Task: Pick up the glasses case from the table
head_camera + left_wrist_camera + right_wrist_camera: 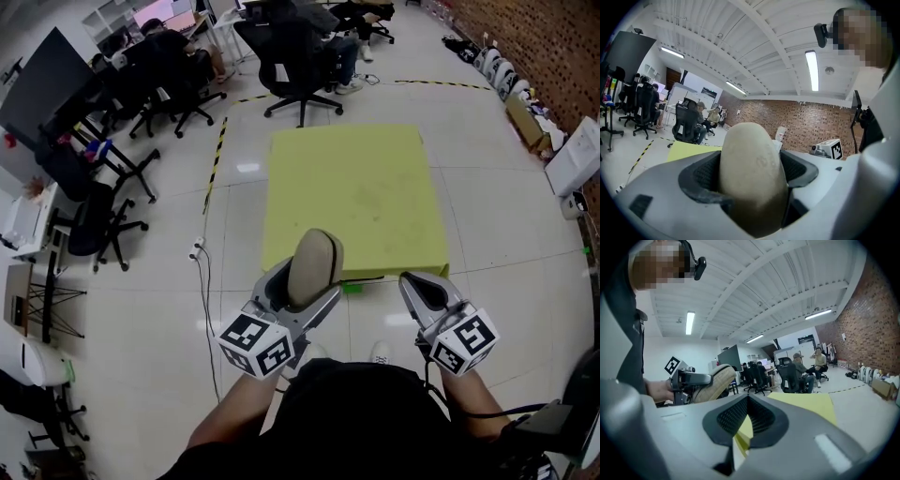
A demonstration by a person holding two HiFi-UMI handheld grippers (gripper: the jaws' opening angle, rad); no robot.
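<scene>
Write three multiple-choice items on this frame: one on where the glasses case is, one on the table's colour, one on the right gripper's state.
1. Where is the glasses case?
A. on the floor
B. in the left gripper
C. on an office chair

2. What colour is the table?
A. yellow-green
B. white
C. brown

3. How do the jaws of the right gripper stand?
A. wide apart
B. together, holding nothing
C. closed on a pen

Answers:
1 B, the left gripper view shows the beige case clamped between its jaws.
2 A, the head view shows a yellow-green top.
3 B, the right gripper view shows the tips meeting with nothing between them.
</scene>
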